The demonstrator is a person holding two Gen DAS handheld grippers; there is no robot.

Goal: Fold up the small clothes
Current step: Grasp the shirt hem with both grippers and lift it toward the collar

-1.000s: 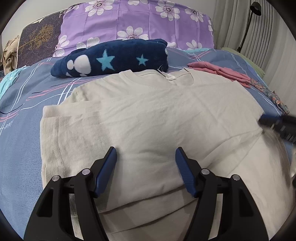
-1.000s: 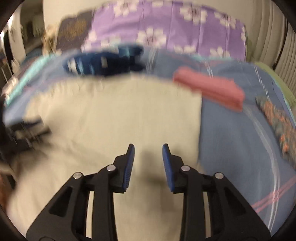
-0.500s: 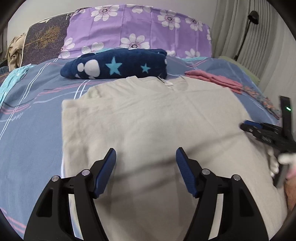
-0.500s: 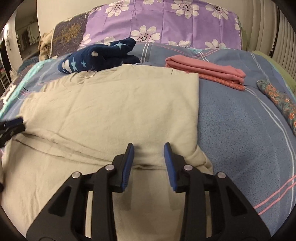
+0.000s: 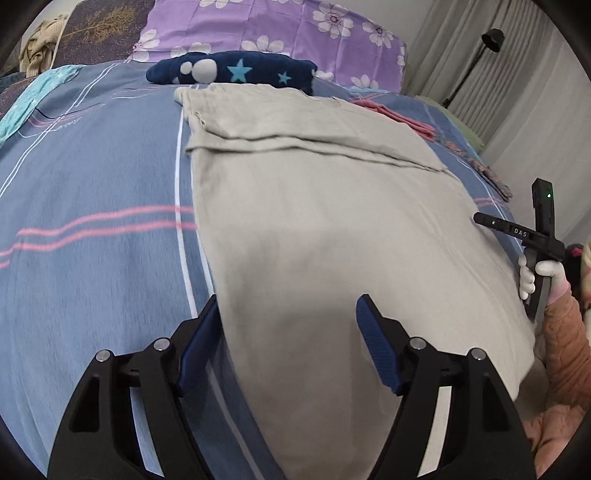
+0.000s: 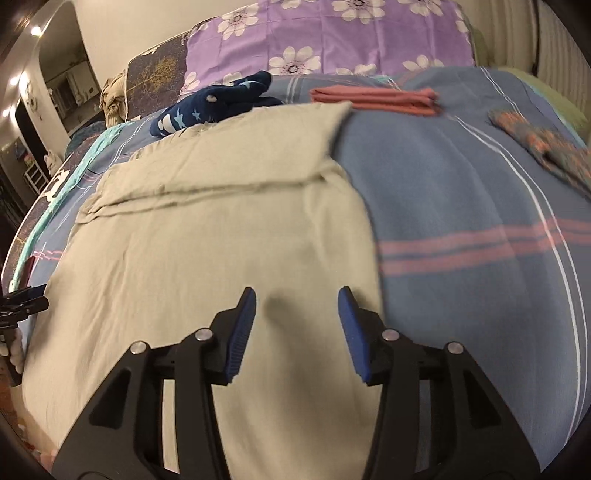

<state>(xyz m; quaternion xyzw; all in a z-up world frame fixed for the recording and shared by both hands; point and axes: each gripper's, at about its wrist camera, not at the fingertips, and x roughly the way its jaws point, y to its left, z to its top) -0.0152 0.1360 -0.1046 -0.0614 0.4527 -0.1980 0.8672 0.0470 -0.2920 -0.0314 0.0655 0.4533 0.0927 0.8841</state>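
- While spread flat on the blue striped bed cover (image 5: 92,266), a beige shirt (image 5: 332,229) with its sides turned in, so a long narrow strip running away toward the pillows.
- Across the far part of the shirt, a seam-like edge where one layer lies over another, seen in both views.
- Left tool (image 5: 288,347): blue-padded fingers (image 5: 376,354) wide apart, gripping nothing, above the near left edge of the shirt; left finger over the bed cover, right finger over the cloth.
- Right tool (image 6: 295,328): also parted and holding nothing, above the near right part of the shirt, right finger close to the shirt's edge.
- In the left view, the right tool's black body at the far right side, held by a hand in a white glove (image 5: 532,273) with a pink quilted sleeve (image 5: 565,347).
- Beyond the shirt's far end, a dark blue fleece item with stars (image 5: 236,72), touching or just beside the shirt's collar end.
- To the right of that, a folded pink garment (image 6: 376,98) on the bed cover, just beside the shirt's far right corner.
- Further right, a patterned floral cloth (image 6: 543,144), well apart from the shirt.
- At the head of the bed, a purple pillow with white flowers (image 6: 325,33) and a dark cushion with a gold tree print (image 5: 99,29).
- Black lamp (image 5: 491,37) against pale curtains at the right in the left view.
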